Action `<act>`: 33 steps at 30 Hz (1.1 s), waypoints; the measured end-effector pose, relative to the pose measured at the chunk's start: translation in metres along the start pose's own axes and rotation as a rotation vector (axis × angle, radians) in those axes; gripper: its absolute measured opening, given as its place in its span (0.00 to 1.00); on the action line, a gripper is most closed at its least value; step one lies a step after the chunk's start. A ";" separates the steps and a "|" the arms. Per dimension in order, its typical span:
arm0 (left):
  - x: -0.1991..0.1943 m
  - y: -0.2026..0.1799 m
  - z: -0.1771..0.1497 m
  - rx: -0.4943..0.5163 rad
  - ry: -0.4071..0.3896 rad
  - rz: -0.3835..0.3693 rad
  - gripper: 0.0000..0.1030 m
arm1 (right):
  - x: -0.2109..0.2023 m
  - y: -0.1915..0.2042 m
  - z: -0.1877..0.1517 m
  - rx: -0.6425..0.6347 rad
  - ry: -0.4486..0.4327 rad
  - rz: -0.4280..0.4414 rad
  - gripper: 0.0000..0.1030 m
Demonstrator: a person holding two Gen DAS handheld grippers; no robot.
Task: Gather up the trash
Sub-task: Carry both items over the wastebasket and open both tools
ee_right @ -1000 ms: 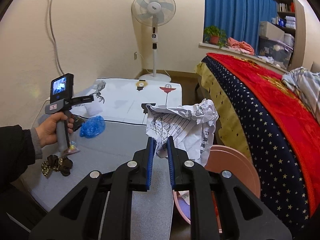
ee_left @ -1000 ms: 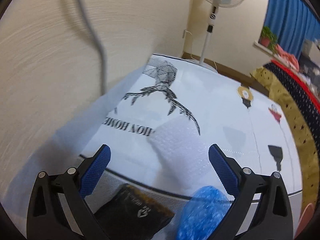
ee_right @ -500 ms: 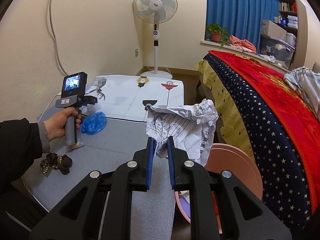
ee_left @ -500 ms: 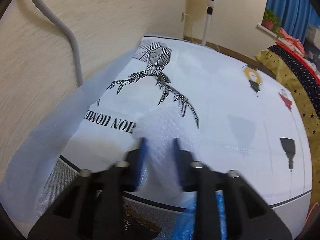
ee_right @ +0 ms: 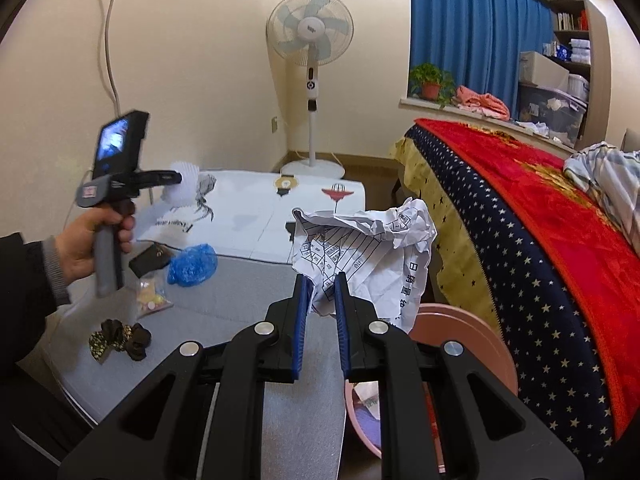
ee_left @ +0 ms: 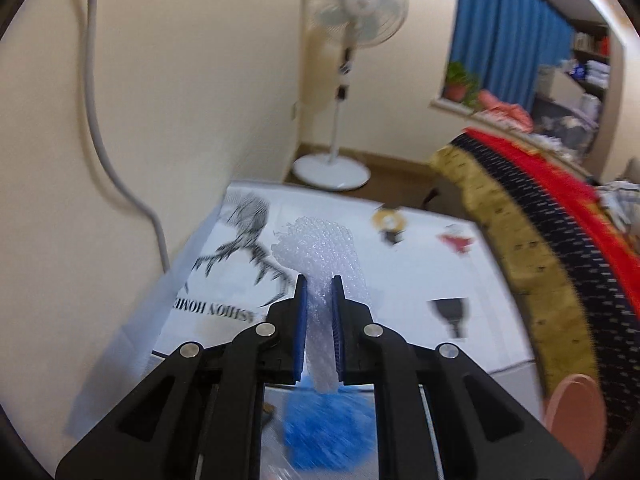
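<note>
- Now, L to R across the right wrist view: the person's left hand [ee_right: 94,236] holds the left gripper [ee_left: 319,300] up over the far-left side of the grey table [ee_right: 248,292], jaws just closed down narrow on a strip of bubble wrap [ee_left: 320,256]. Wrap is pinched between the blue pads [ee_left: 301,320], off the white printed mat [ee_left: 404,280]; its long axis runs along the fingers, most of it sticking out past the tips.
- Below that hand, still on the table: black pouch [ee_right: 150,262], small clear bag w/ yellow bits [ee_right: 151,298], blue crumpled plastic [ee_right: 193,266], dark scrunchie [ee_right: 120,338]. Which of these count as trash can't be told for sure; the blue plastic looks likeliest.
- Centre: right gripper [ee_right: 321,300] is narrow too, clamped on crumpled printed paper [ee_right: 368,248]. Paper bulges up and to the right of the tips.
- Right of the tips, down low at the table edge: pink bin [ee_right: 476,344], beside the starred bedspread [ee_right: 520,240]. Some paper seems to lie inside already.
- Key relation, as a judgement: bin lies just below and right of the right gripper, so its paper only needs a short shift to drop. Left gripper is well apart from the bin, across the whole table, so the wrap must travel rightward, toward the pink rim [ee_left: 576,412] seen at lower right of the left wrist view.
- Risk: light wrap may cling to the pads on release.
</note>
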State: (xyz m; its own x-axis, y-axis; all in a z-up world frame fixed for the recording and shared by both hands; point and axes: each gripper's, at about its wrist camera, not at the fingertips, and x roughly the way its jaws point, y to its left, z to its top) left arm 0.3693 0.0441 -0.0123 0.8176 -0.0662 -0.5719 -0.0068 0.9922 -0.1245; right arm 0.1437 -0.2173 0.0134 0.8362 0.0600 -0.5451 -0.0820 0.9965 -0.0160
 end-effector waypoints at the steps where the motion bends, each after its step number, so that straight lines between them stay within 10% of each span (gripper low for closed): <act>1: -0.017 -0.008 0.002 0.014 -0.016 -0.023 0.11 | -0.003 -0.002 0.001 0.006 -0.007 0.000 0.14; 14: -0.147 -0.150 -0.052 0.193 -0.010 -0.299 0.11 | -0.040 -0.053 0.006 0.110 -0.076 -0.050 0.14; 33: -0.097 -0.276 -0.124 0.329 0.156 -0.446 0.11 | -0.010 -0.144 -0.022 0.281 0.048 -0.165 0.14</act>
State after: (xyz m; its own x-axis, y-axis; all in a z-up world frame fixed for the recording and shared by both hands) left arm 0.2210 -0.2361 -0.0230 0.6058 -0.4756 -0.6379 0.5188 0.8439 -0.1365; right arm 0.1347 -0.3628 0.0028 0.7985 -0.0997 -0.5937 0.2111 0.9700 0.1210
